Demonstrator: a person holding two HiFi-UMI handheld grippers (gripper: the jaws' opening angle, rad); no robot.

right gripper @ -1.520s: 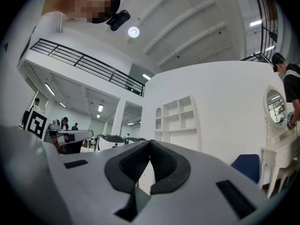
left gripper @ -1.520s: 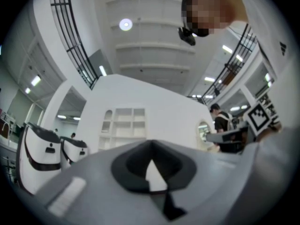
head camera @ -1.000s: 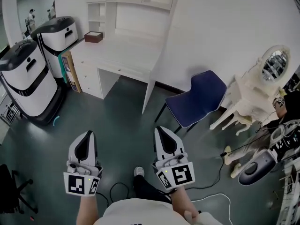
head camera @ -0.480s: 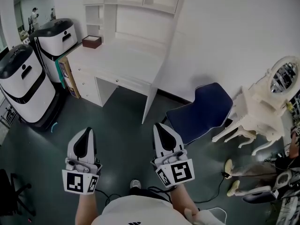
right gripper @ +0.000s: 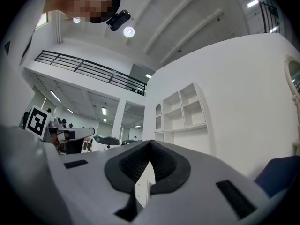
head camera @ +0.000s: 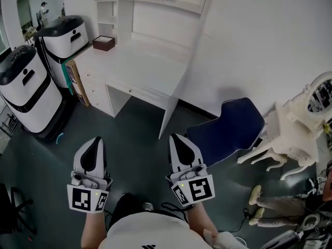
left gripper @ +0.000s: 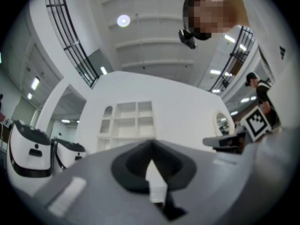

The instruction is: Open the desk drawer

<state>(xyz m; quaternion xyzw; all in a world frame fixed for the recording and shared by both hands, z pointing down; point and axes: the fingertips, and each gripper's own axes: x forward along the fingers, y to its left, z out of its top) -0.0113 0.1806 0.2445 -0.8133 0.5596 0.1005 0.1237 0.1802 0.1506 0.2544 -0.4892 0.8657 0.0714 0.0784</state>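
A white desk point(head camera: 136, 61) with a shelf unit on top stands against the wall ahead. A flat drawer point(head camera: 140, 93) with a small knob runs under its top, and a column of drawers point(head camera: 96, 91) fills its left side. All look closed. My left gripper point(head camera: 96, 141) and right gripper point(head camera: 175, 138) hover side by side above the dark floor, well short of the desk, both shut and empty. In the left gripper view the left gripper point(left gripper: 151, 144) points toward the desk's shelves point(left gripper: 127, 122). The right gripper point(right gripper: 150, 143) does the same, with the shelves point(right gripper: 183, 110) ahead of it.
Two white-and-black machines point(head camera: 27, 90) stand left of the desk, with a cardboard box point(head camera: 77, 81) between. A brown box point(head camera: 104, 42) sits on the desktop. A blue chair point(head camera: 228, 132) and an ornate white vanity table point(head camera: 295, 132) stand right. Cables point(head camera: 244, 222) lie on the floor.
The view and both grippers have advanced toward the desk, which looks larger and closer. The chair and vanity have slid rightward. Both grippers stay shut.
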